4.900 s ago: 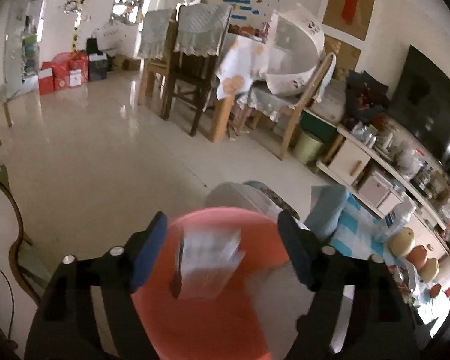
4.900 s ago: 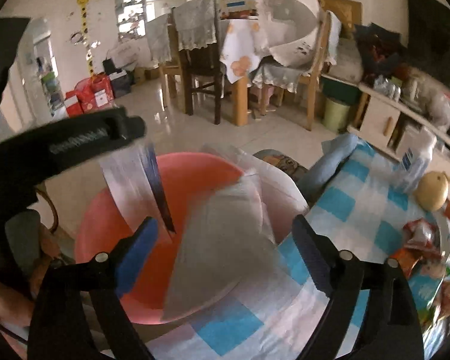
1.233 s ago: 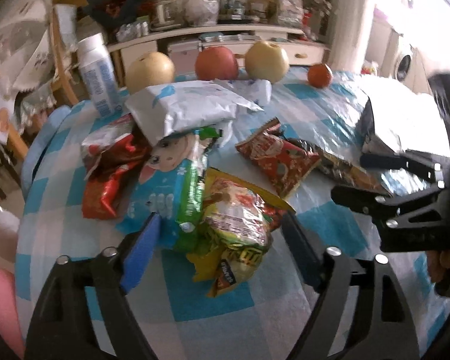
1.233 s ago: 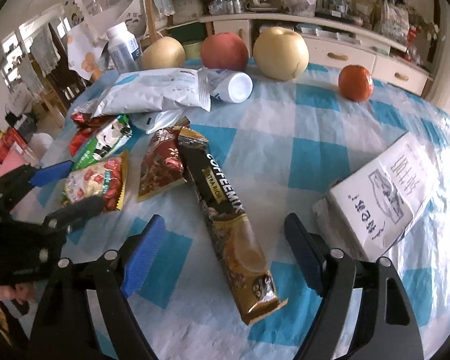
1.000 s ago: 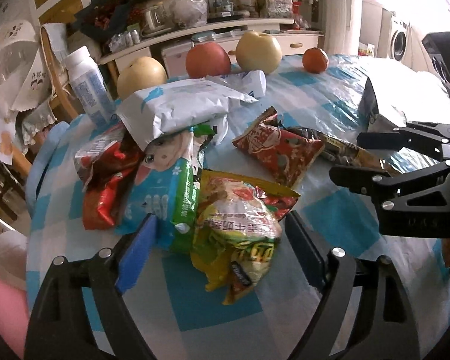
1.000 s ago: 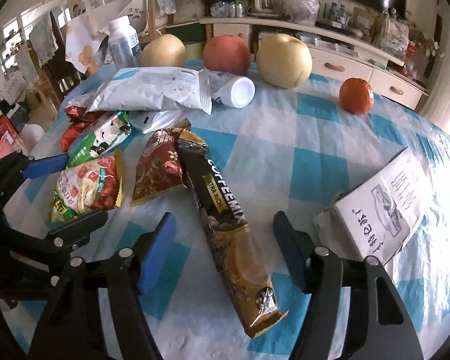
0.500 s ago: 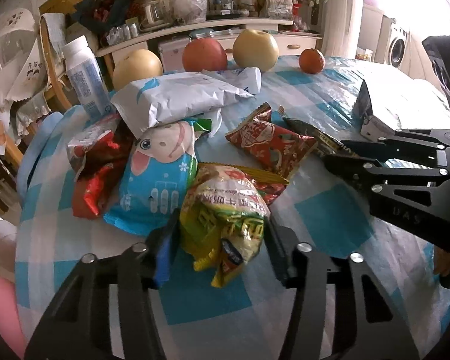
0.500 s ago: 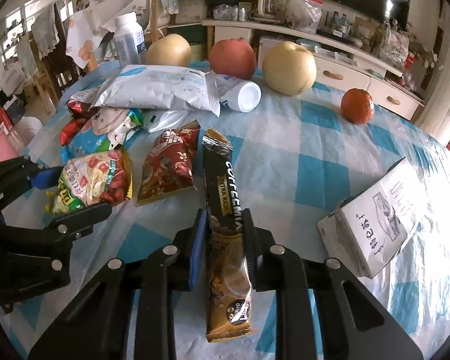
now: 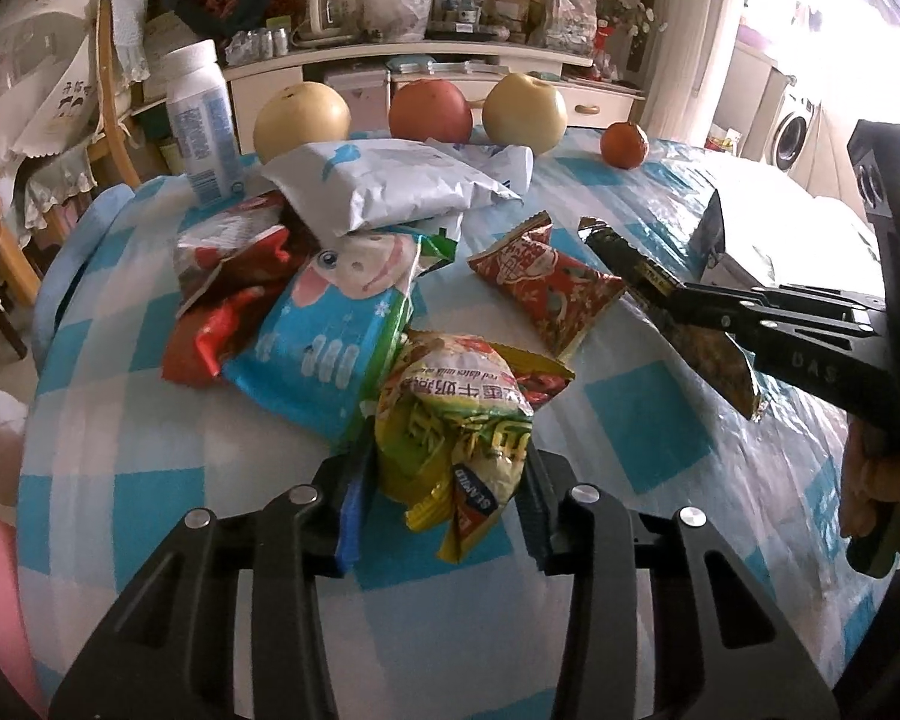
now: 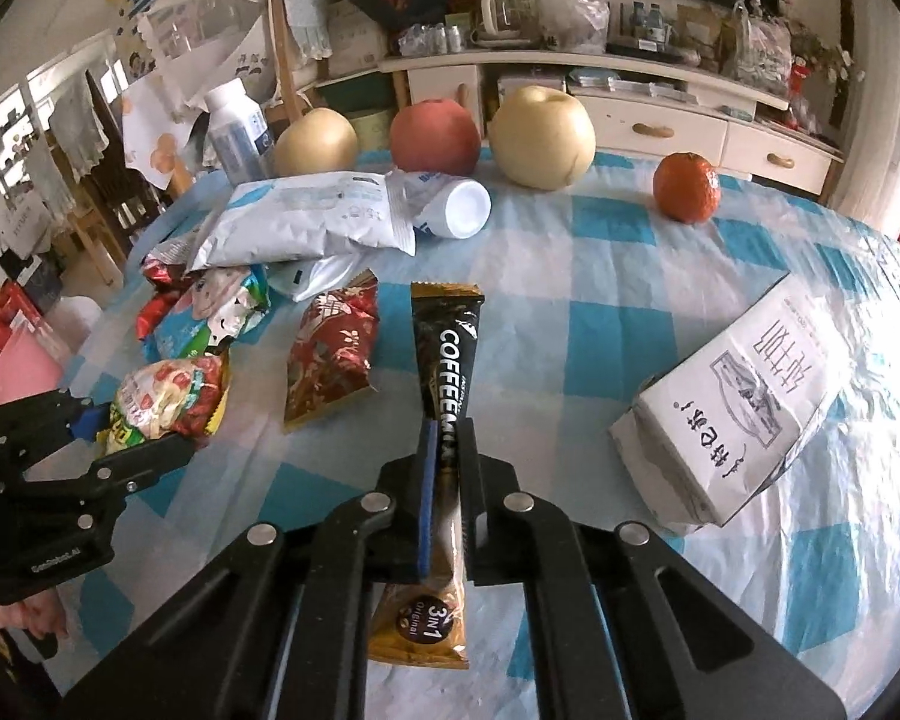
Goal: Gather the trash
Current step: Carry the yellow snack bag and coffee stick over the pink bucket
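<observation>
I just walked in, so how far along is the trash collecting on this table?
Nothing visibly binned here. In hand: the left gripper is shut on the yellow snack bag, the right gripper on the coffee mix sachet. Left: the red wrapper, blue cartoon bag, white pouch.

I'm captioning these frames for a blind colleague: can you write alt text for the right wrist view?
The right gripper is shut on a long black-and-gold coffee mix sachet above a blue-and-white checked tablecloth. At left, the left gripper clamps a yellow snack packet; more wrappers, fruit and a paper-wrapped box lie around.
</observation>
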{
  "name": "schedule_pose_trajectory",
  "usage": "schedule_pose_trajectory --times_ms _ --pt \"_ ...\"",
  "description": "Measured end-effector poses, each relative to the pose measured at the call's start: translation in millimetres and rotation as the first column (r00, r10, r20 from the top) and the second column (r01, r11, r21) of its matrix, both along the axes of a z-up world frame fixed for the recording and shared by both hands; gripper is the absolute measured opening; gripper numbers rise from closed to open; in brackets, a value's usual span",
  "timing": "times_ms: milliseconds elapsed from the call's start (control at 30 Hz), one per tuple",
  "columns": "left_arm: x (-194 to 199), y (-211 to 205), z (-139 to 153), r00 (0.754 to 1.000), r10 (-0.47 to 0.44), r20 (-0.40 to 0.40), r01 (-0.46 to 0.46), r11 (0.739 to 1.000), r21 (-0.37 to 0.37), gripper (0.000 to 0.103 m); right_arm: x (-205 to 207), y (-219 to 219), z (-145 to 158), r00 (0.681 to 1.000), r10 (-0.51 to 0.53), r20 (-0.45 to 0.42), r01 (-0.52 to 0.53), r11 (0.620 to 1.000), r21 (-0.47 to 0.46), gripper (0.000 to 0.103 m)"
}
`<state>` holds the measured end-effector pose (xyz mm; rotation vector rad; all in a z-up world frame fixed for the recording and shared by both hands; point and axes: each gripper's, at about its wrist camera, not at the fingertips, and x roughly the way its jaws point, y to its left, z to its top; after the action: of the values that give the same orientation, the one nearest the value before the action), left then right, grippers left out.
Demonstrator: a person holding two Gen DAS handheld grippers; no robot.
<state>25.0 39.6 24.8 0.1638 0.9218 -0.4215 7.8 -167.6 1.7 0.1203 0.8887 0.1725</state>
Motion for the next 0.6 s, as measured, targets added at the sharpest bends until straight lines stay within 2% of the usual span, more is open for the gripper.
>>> schedule_pose_trajectory --times_ms 367,600 --pt "-20 29 23 0.999 0.011 0.044 -0.009 0.998 -0.056 0.042 -15 0 14 0.999 -0.022 0.049 0.017 0.995 0.097 0.007" --pt "-27 47 36 0.997 0.037 0.073 -0.030 0.995 -0.098 0.042 -22 12 23 0.997 0.003 0.071 -0.013 0.989 0.144 0.007"
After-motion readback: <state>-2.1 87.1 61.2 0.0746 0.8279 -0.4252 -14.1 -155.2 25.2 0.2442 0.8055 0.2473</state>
